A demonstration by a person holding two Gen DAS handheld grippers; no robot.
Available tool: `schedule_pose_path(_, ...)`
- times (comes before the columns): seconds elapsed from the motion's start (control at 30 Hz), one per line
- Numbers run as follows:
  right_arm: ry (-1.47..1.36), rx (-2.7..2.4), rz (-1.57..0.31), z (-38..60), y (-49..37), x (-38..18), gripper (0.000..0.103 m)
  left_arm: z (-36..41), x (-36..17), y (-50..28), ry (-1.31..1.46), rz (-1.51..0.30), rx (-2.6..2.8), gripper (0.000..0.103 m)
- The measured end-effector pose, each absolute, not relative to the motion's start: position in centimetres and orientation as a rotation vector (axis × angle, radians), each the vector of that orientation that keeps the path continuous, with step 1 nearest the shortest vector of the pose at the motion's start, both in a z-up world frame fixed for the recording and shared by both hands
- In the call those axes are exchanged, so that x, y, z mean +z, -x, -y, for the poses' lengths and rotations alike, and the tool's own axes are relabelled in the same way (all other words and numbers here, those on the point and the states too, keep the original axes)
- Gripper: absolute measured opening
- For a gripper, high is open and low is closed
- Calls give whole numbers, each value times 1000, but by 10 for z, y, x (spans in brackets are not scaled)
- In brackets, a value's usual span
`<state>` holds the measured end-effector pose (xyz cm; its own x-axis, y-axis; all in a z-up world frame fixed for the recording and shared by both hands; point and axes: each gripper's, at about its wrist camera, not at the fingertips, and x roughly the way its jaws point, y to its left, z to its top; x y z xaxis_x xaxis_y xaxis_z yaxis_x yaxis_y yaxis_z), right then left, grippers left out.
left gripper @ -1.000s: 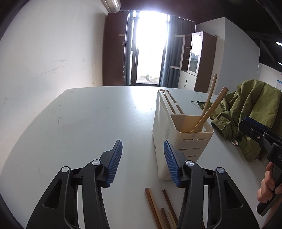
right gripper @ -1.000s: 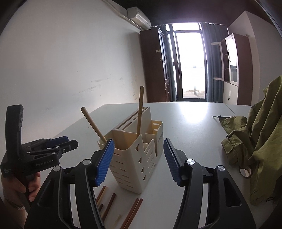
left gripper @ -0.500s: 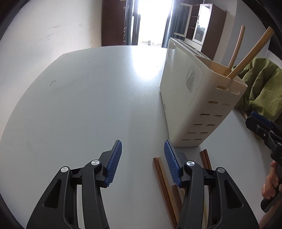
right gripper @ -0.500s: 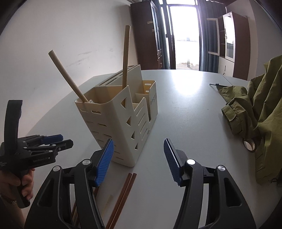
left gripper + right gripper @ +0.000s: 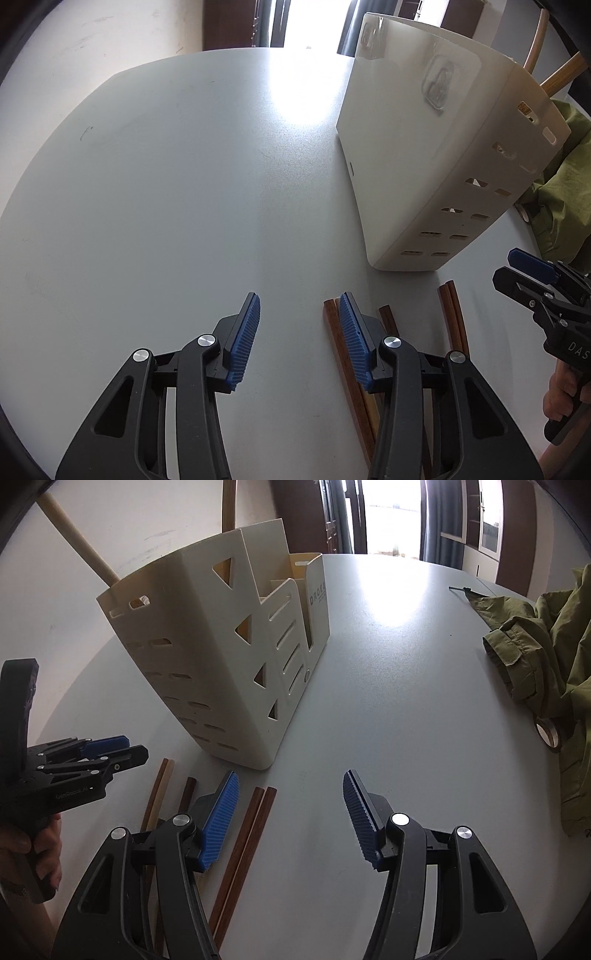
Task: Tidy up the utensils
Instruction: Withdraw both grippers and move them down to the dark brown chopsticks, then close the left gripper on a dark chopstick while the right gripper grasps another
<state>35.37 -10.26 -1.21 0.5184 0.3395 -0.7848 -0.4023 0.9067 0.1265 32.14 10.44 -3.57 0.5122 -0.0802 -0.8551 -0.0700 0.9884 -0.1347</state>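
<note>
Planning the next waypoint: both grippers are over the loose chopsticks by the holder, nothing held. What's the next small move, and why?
Probably shift the right gripper toward the left gripper and lower it so the reddish chopstick pair sits between its open jaws. That pair lies flat just outside them, and the cream holder is close.
</note>
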Motion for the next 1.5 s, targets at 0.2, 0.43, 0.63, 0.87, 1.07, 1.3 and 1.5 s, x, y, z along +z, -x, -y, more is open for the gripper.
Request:
schedule_pose_path(0.2,85,444,-973,97,-357,-26,59,-101,-46,-328,164,-1069,-22,39)
schedule_pose_path(0.43,97,425,-995,95,-357,-35,58,-96,-50,-330,151,-1080,-36,37)
schedule_pose_path(0.63,106,417,-1014,95,-363,-41,47,-91,-52,-330,119,-1076,-27,37)
schedule_pose_path(0.87,132,419,-1028,93,-367,-46,45,-88,-51,-330,113,-1073,-22,36)
schedule_pose_path(1.07,141,429,-1033,86,-362,-45,44,-76,-52,-327,70,-1066,-19,36)
schedule_pose_path(1.3,148,415,-1032,87,-364,-46,43,-76,-50,-326,75,-1069,-24,33)
schedule_pose_path(1.5,165,433,-1032,78,-360,-46,43,-78,-51,-328,70,-1068,-22,33)
